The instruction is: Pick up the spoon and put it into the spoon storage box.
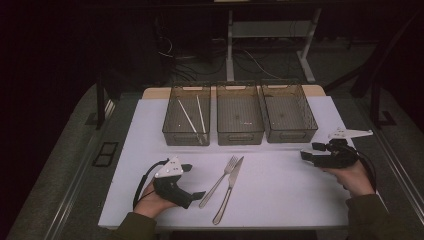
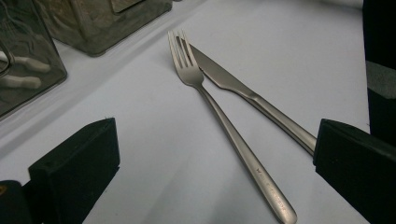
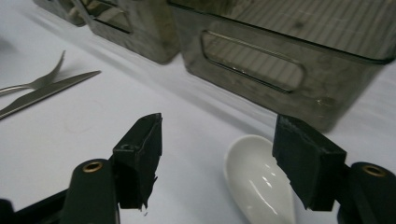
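A staged lab or test room, probably, not a home kitchen.

You sit at a white-topped table with three smoky translucent plastic bins lined in a row. Behind it, a dark room: loose cables trailing over the grey floor and the white metal legs of a desk, though the dimness hides much.

Three smoky bins wall off the far side of the counter; a fork and knife cross mid-counter; open room either side of them; a white spoon lies just before the right bin.
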Tool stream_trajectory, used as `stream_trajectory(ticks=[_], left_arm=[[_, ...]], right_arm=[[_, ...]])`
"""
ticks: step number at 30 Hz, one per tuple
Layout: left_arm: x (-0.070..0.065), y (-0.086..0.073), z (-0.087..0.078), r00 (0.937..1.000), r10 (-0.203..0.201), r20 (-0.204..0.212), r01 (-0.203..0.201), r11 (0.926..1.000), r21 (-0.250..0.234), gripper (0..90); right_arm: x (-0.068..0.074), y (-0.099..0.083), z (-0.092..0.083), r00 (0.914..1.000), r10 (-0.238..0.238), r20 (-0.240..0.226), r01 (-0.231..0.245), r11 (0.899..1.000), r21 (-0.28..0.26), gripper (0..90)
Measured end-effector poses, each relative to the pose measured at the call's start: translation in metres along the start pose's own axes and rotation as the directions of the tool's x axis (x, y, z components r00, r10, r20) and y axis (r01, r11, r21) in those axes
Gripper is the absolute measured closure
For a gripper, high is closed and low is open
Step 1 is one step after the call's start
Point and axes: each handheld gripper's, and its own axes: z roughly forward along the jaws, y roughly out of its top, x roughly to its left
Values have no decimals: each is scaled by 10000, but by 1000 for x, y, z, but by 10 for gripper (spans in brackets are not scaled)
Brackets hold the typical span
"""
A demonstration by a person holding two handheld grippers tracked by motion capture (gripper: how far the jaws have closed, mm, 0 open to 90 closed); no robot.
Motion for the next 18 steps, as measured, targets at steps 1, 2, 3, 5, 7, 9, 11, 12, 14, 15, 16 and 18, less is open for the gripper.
stream_trajectory(ticks=[1, 2, 3, 5, 7, 9, 11, 12, 14, 15, 16, 18], left_arm=[[0, 0, 0, 10000, -1, 2, 1, 10000, 9, 0], [0, 0, 0, 10000, 7, 4, -7, 10000, 15, 0], [0, 0, 0, 10000, 3, 5, -3, 10000, 13, 0], [0, 0, 1, 10000, -25, -2, 25, 10000, -2, 0], [0, 0, 1, 10000, -28, 1, 28, 10000, -7, 0], [0, 0, 1, 10000, -31, 3, 31, 10000, -18, 0], [0, 0, 1, 10000, -35, 5, 35, 10000, -21, 0], [-1, 0, 2, 10000, -86, -5, 86, 9999, -53, 0], [0, 0, 1, 10000, -22, 2, 22, 10000, -14, 0], [-1, 0, 1, 10000, -25, -4, 25, 10000, -17, 0], [-1, 0, 1, 10000, -31, -6, 31, 10000, -19, 0], [-1, 0, 2, 10000, -41, -14, 41, 10000, -19, 0]], right_arm=[[-2, -1, -1, 10000, 60, 77, -60, 10000, 13, 344], [-5, -1, -1, 9998, 118, 160, -119, 9999, 25, 347], [-7, -2, -1, 9996, 158, 216, -158, 9999, 39, 352], [-12, -3, -1, 9989, 345, 326, -347, 9994, 75, 369], [-17, -4, 0, 9978, 520, 407, -526, 9985, 143, 390], [-21, -6, 0, 9967, 659, 479, -671, 9974, 244, 406], [-25, -8, 1, 9959, 726, 530, -746, 9966, 356, 416], [-27, -9, 2, 9954, 756, 589, -780, 9962, 395, 422], [-29, -11, 4, 9945, 822, 656, -855, 9951, 495, 430], [-30, -12, 4, 9942, 825, 689, -864, 9947, 559, 434], [-31, -12, 5, 9937, 861, 714, -904, 9942, 589, 435], [-32, -13, 7, 9937, 896, 673, -939, 9936, 629, 436]])
